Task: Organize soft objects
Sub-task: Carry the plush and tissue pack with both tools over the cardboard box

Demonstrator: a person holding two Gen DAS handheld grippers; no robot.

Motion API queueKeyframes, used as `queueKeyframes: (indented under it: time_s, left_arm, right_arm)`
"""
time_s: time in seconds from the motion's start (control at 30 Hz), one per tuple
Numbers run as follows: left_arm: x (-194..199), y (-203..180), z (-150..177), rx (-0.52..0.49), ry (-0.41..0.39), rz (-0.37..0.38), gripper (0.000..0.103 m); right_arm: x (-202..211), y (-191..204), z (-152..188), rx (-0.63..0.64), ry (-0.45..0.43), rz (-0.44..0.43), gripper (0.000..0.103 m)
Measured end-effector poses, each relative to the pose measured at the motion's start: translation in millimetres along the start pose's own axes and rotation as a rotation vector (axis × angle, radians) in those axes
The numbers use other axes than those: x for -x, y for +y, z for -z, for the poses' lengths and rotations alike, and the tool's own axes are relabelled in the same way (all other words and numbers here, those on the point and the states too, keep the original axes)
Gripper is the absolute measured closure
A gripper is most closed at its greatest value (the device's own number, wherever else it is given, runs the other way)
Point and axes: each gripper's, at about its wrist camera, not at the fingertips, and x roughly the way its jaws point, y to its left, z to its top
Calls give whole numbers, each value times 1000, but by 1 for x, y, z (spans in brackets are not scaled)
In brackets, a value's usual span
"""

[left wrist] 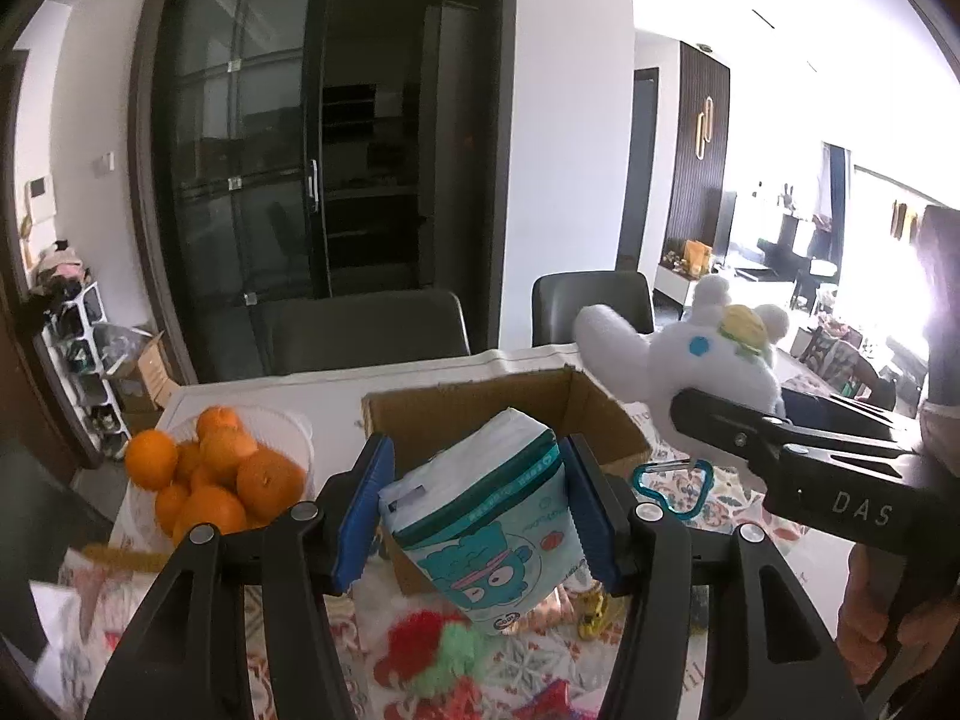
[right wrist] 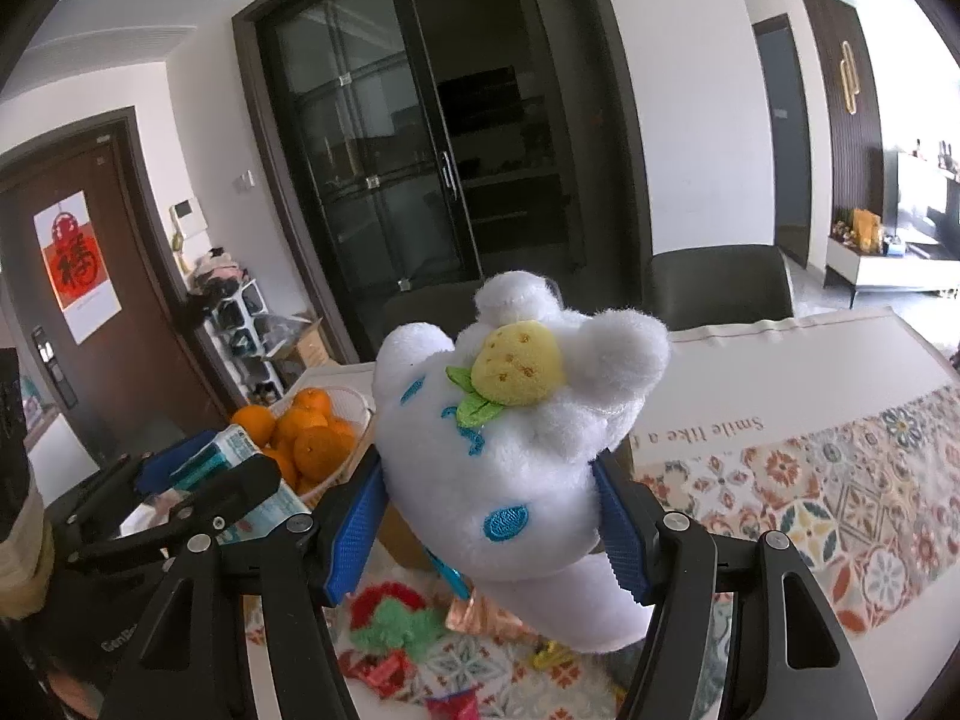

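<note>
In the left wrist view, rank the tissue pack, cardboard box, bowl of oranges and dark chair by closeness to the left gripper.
1. Tissue pack: clamped in the left gripper.
2. Cardboard box: just behind the pack.
3. Bowl of oranges: left; too close to the box to call.
4. Dark chair: beyond the table's far edge.

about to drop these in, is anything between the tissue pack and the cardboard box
Nothing visible does. The tissue pack, shut in the left gripper, hangs just before the open cardboard box. The white plush toy in the right gripper is off to the right.
</note>
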Motion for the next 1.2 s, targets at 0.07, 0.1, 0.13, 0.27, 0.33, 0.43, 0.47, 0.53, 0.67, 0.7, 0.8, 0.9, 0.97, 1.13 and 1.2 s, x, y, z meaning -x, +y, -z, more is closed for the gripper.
queueKeyframes:
  time_s: [0.07, 0.1, 0.13, 0.27, 0.33, 0.43, 0.47, 0.53, 0.67, 0.7, 0.8, 0.9, 0.97, 1.13, 1.2]
  left_arm:
    - [-9, 2, -13, -2, 10, 2, 47]
    - [-13, 2, -18, -2, 14, 3, 47]
    - [-16, 3, -22, -2, 17, 2, 47]
    - [-37, 7, -39, 2, 48, 9, 47]
    - [-48, 7, -43, 0, 68, 9, 47]
    - [-65, 10, -47, 8, 99, 18, 47]
    - [-71, 13, -49, 14, 108, 21, 47]
    - [-84, 17, -51, 22, 128, 23, 47]
    - [-108, 20, -48, 39, 176, 25, 46]
    - [-115, 22, -49, 43, 186, 30, 46]
    - [-134, 27, -45, 62, 219, 39, 46]
    - [-149, 31, -40, 69, 242, 34, 46]
    - [-158, 33, -36, 69, 256, 27, 46]
    - [-175, 31, -27, 70, 294, 33, 46]
    - [-180, 32, -25, 65, 305, 31, 46]
  right_arm:
    - [-9, -2, -13, -9, 27, -12, 37]
    - [-12, -4, -16, -8, 37, -18, 37]
    - [-19, -5, -22, -3, 57, -26, 37]
    - [-43, -11, -39, -20, 112, -34, 37]
    - [-55, -14, -42, -20, 145, -49, 37]
    - [-79, -22, -43, -46, 211, -76, 37]
    - [-87, -24, -44, -59, 228, -79, 37]
    - [-103, -29, -45, -70, 259, -87, 37]
    - [-129, -38, -44, -99, 299, -93, 37]
    - [-137, -39, -42, -107, 314, -102, 37]
    - [-154, -42, -40, -123, 350, -123, 37]
    - [-170, -46, -35, -135, 385, -126, 37]
    - [-179, -48, -33, -130, 402, -120, 37]
    - [-200, -54, -22, -127, 451, -129, 37]
    - [-206, -56, -18, -125, 467, -130, 37]
